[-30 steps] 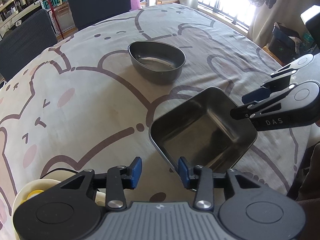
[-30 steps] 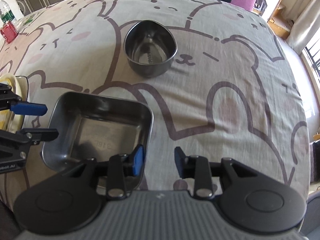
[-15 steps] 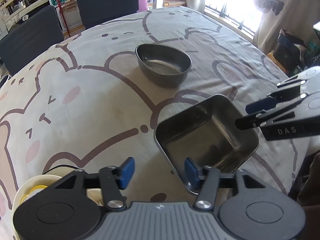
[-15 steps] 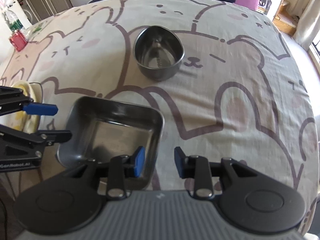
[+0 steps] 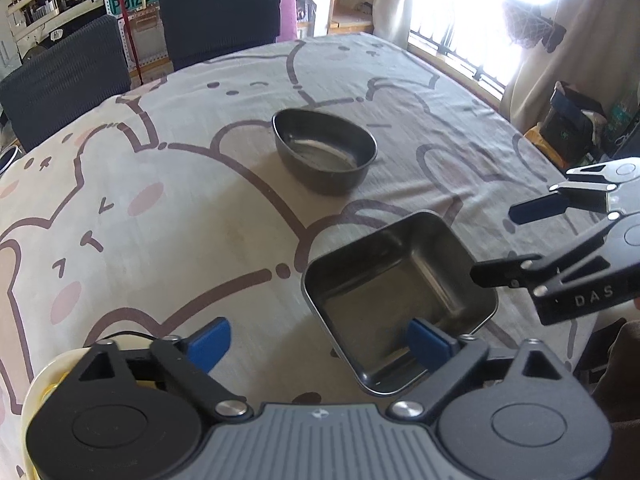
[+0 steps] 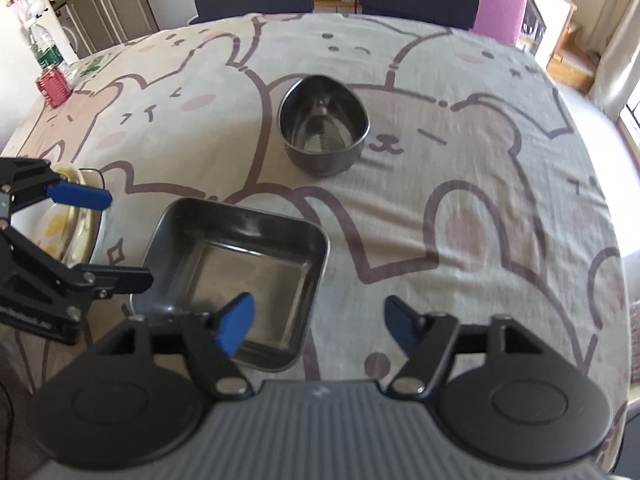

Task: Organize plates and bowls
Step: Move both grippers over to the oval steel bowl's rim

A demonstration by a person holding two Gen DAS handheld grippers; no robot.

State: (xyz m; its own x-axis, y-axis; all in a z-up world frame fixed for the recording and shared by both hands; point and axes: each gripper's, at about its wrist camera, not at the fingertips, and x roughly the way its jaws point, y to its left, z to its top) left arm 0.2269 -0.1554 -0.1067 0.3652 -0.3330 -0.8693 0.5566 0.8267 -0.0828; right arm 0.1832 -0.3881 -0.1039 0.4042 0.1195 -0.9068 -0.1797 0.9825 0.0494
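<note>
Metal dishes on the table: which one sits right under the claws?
The square steel tray, nearest the cameras, with both open claws at its rim. The oval steel bowl stands apart, farther up the bear-print cloth.

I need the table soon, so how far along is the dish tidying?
Done: the square steel tray sits on the bear-print tablecloth, and the left gripper and right gripper have just been opening, nothing pinched. In hand: nothing. Left: the oval steel bowl stands apart, and cream plates wait at the tray's side, unstacked with either.

Both wrist views look steeply down, sharing the square tray (image 5: pixel 400 296).
</note>
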